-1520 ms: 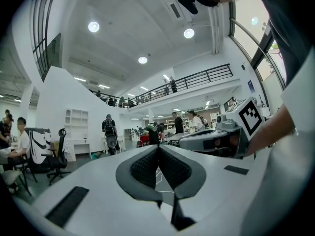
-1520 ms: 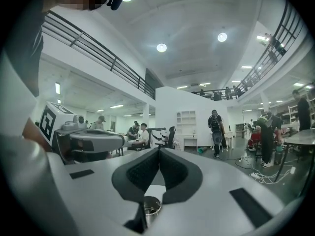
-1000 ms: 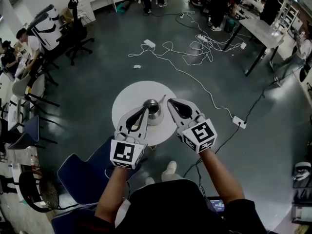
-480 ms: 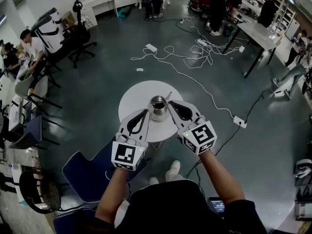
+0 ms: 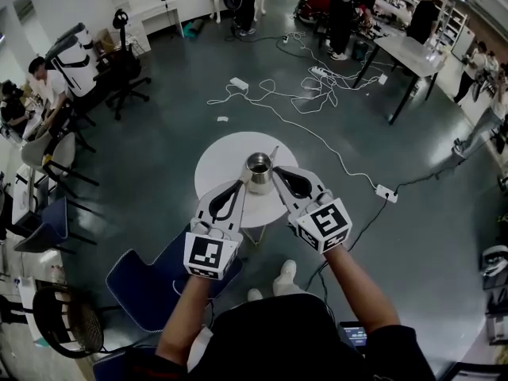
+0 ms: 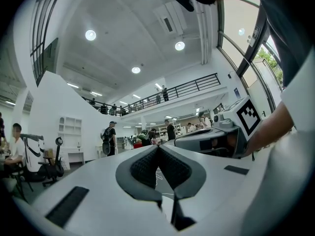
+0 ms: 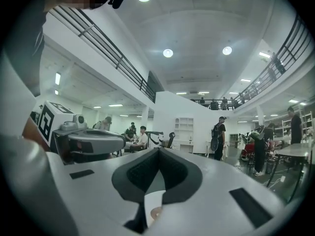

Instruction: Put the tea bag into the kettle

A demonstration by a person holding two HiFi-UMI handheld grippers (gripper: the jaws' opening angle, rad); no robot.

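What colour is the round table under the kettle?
White; the head view shows the table best.

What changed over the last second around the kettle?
The left gripper has drawn back slightly from the kettle, whose side its tip overlapped a second ago. Nothing was taken hold of or let go. Unchanged: both grippers shut and empty, the right gripper close beside the kettle, the kettle upright on the round white table.

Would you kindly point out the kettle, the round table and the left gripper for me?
kettle [image 5: 259, 171]: head view, middle of its metal body, seen from above.
round table [image 5: 222, 161]: head view, bare white top to the left of the kettle.
left gripper [image 5: 240, 185]: head view, where the tips of its jaws meet.
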